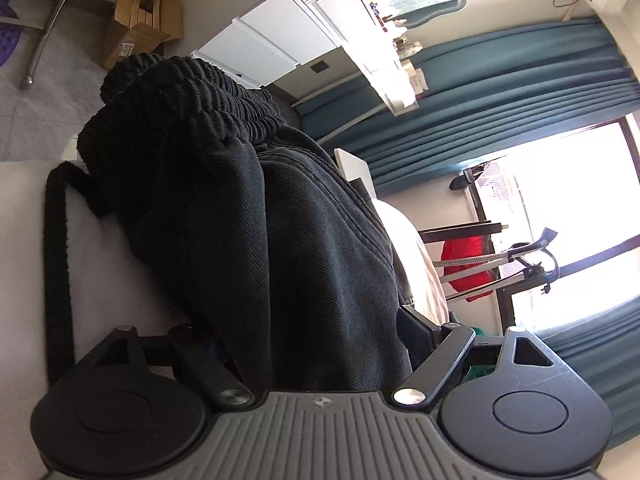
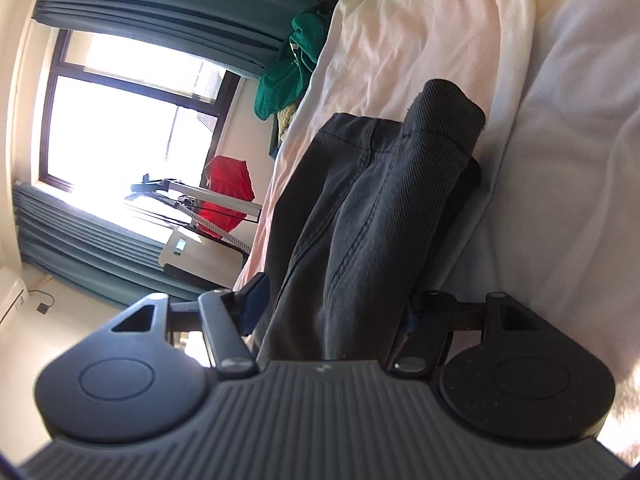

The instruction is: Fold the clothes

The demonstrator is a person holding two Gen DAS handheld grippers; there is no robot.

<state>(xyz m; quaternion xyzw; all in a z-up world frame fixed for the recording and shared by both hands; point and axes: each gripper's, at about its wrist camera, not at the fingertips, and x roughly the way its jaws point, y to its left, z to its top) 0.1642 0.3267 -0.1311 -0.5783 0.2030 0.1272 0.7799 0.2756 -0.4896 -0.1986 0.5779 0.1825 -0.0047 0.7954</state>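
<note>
Between the left gripper's (image 1: 320, 344) fingers a thick bunch of the black trousers (image 1: 248, 216) is pinched, the ribbed waistband (image 1: 180, 92) bunched well ahead of it and a drawstring (image 1: 58, 264) hanging down its left side onto the white bed (image 1: 112, 264); beyond, to the right, are teal curtains (image 1: 500, 92) and a window. In the right wrist view the right gripper (image 2: 332, 312) likewise clamps trouser cloth, a hemmed end (image 2: 448, 116) standing just ahead of its fingers, with the pale sheet (image 2: 580, 160) to its right, a cream cloth (image 2: 420, 32) ahead and a green garment (image 2: 292, 76) farther off to the left. Both grippers hold the trousers up off the bed, so I judge a fold is under way, waist in one gripper and a leg end in the other; whether this is a lengthwise or a closing fold I cannot tell. The next move calls for keeping both pinches firm and the cloth taut while bringing the held ends to meet squarely and laying them flat.
</note>
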